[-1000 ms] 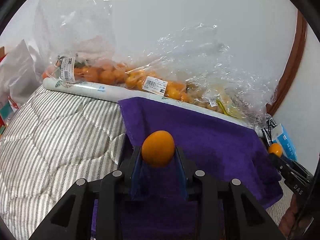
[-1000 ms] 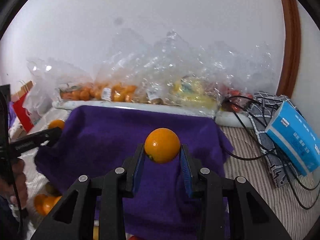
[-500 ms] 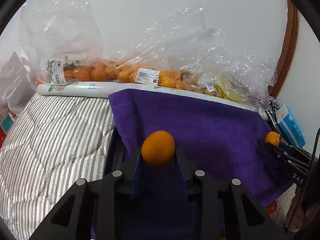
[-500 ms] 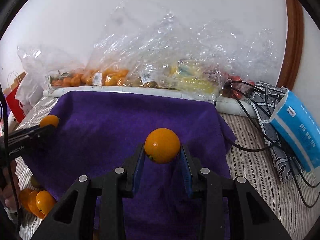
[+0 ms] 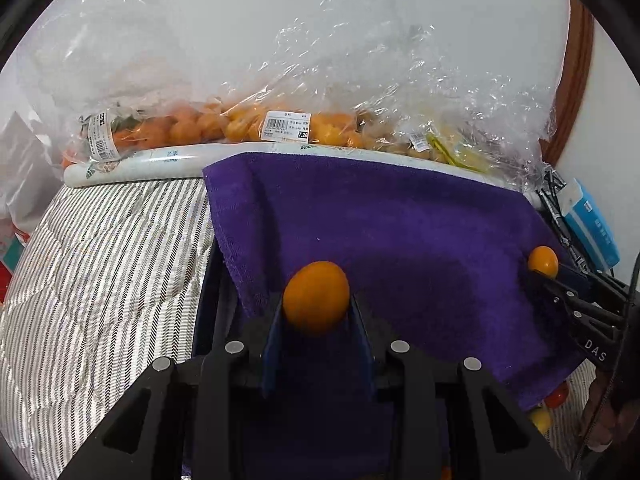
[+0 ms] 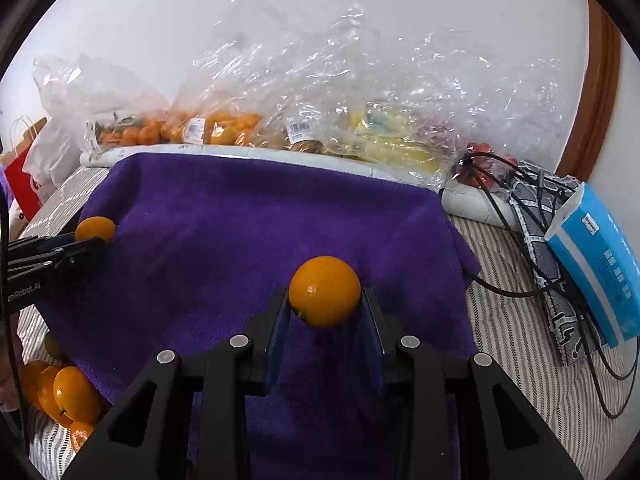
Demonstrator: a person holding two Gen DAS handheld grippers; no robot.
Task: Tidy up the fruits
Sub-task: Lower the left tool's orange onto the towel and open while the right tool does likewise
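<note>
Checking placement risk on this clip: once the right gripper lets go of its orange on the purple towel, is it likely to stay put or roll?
The orange in the right gripper is round and glossy, so it would probably roll on a hard surface. The purple towel looks plush and may damp that. It seems to drape down at its edges, so near an edge the fruit could still roll off.

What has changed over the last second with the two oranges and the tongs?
Both tongs have sunk toward the purple towel, which now fills more of each view. The left tongs stay shut on their oval orange; the right tongs stay shut on their round orange. Nothing was let go. The bagged fruit along the wall and the blue box lie as before.
</note>
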